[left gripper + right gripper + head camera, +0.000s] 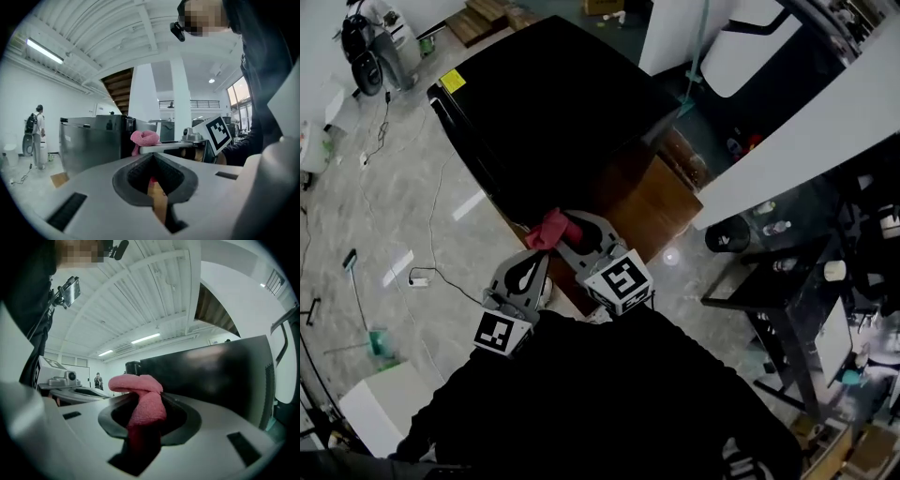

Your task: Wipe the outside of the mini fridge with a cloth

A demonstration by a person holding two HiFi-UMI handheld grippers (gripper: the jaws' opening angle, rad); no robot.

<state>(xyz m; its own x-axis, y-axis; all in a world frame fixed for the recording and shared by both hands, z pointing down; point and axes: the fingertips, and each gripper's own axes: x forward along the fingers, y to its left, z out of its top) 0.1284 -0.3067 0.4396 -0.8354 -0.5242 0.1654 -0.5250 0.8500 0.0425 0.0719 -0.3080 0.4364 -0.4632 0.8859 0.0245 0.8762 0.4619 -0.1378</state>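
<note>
The mini fridge (pixel 553 103) is a black box seen from above in the head view; its dark side fills the right of the right gripper view (pixel 215 376). A pink cloth (pixel 549 229) bunches at the fridge's near edge, and my right gripper (pixel 565 229) is shut on it. In the right gripper view the cloth (pixel 140 399) folds out of the jaws. My left gripper (pixel 536 258) sits just left of it, beside the fridge's near corner, jaws shut with nothing held. From the left gripper view the fridge (pixel 89 140) and cloth (pixel 145 138) lie ahead.
A brown wooden cabinet (pixel 652 202) adjoins the fridge on the right. Cables and a power strip (pixel 417 279) lie on the floor at left, with a scooter (pixel 361 52) beyond. A black table (pixel 778 281) stands at right, a white box (pixel 380 403) at lower left.
</note>
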